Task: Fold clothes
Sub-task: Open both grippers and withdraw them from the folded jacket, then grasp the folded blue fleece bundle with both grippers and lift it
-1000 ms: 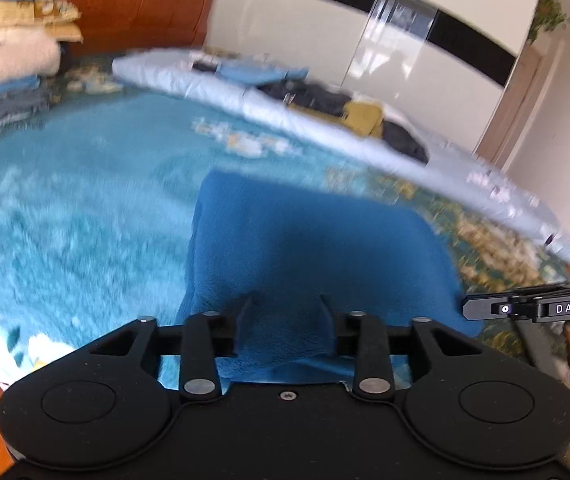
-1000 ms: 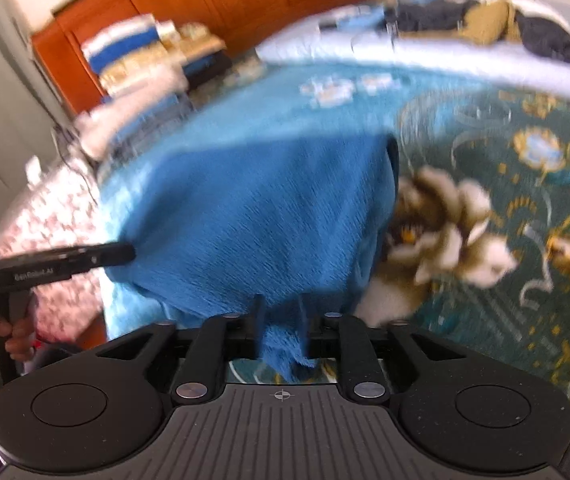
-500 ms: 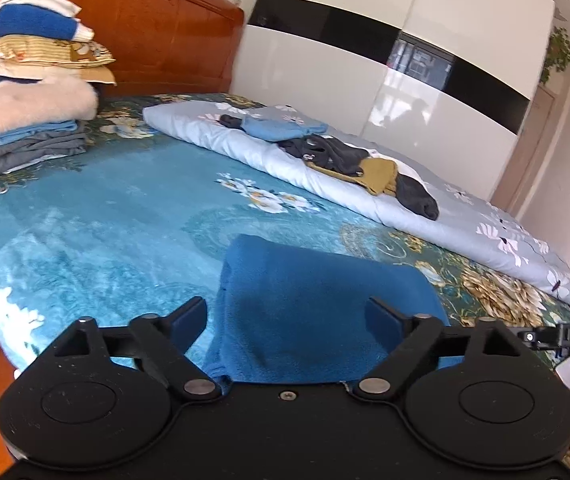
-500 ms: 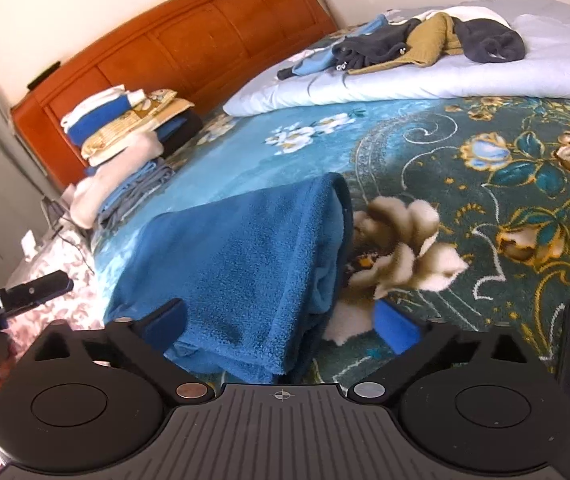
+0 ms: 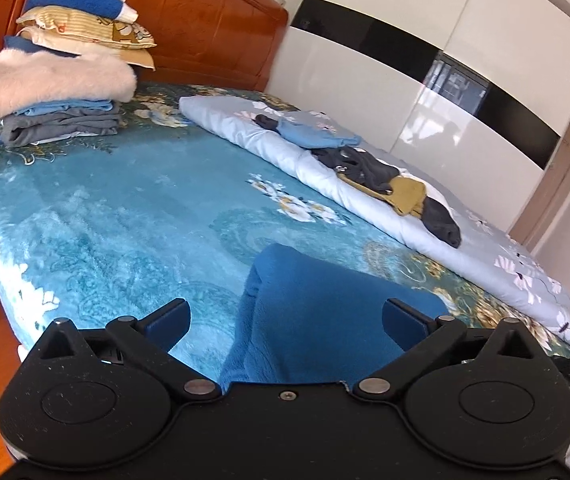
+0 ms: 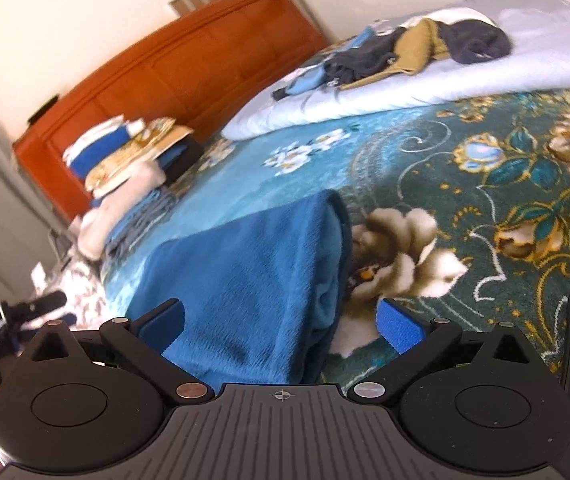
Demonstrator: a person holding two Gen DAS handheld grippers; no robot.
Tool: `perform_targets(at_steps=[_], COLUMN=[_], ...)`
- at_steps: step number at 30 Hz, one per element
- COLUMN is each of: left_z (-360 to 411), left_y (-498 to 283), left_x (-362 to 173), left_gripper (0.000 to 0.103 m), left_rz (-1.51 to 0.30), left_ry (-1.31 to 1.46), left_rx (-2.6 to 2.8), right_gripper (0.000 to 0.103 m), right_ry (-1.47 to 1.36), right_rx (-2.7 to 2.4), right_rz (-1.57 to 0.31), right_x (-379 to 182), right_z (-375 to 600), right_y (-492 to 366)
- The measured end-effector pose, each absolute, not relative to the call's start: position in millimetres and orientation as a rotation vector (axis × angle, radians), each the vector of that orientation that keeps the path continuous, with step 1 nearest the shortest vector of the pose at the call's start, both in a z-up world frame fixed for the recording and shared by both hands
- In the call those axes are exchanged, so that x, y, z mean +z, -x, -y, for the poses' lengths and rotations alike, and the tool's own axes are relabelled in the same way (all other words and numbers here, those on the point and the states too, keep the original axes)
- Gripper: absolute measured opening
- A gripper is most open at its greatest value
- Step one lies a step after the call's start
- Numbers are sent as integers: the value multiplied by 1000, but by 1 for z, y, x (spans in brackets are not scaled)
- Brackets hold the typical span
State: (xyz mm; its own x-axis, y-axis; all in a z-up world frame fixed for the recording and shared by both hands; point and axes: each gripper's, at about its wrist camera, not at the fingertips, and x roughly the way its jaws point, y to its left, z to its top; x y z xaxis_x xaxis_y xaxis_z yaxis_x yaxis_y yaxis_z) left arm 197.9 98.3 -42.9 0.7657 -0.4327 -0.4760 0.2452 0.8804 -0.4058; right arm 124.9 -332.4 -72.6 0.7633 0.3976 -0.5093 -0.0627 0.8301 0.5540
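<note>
A folded dark blue fleece garment (image 5: 317,320) lies flat on the teal floral bedspread (image 5: 133,216) near the bed's front edge. My left gripper (image 5: 285,322) hovers just in front of it, open wide, nothing between its fingers. In the right wrist view the same blue garment (image 6: 253,280) shows its folded edge on the right side. My right gripper (image 6: 281,322) stands open over its near end, apart from the cloth. A heap of unfolded clothes (image 5: 381,176), light blue, dark grey and mustard, rests on the pale quilt (image 5: 365,196) at the far side.
A stack of folded blankets and clothes (image 5: 61,80) sits at the head of the bed by the wooden headboard (image 5: 213,28). White and black wardrobe doors (image 5: 437,80) line the far wall. The other handheld device shows at each view's edge (image 6: 9,316).
Both grippers were shut on the blue garment's near edge a second ago; they have since opened, let it go and drawn back and up. The garment now lies still on the bed.
</note>
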Motion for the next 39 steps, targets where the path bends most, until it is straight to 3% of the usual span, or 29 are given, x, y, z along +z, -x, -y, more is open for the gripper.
perform_targets(at_steps=[13,17,21,35,37,39], left_z=[-99,-102,-100,-102,-102,-100], left_y=[-281,-306,-324,-348,-346,-344], left_x=[-78,-97,-108,-151,-152,-153], left_gripper=[100,95,87,84,80,76], left_rz=[-767,-852,-918,-1006,-1000,-997], left_ry=[432,489,470,574,577,594], left_rx=[-423,-523,-591,-781,-798,-805], right_gripper=[103,102,89,86,82,71], right_ry=[-604,-633,-663,-763,-767,-777], right_rx=[322,347,373,451,449,445], right_rz=[-774,-810,-845,-922,-922,-923], right_x=[-100,-108,-117,-141,-141,-141], right_z=[336,335,334,335,334,333], right_y=[-171,-184,-198,-231,-231,-231])
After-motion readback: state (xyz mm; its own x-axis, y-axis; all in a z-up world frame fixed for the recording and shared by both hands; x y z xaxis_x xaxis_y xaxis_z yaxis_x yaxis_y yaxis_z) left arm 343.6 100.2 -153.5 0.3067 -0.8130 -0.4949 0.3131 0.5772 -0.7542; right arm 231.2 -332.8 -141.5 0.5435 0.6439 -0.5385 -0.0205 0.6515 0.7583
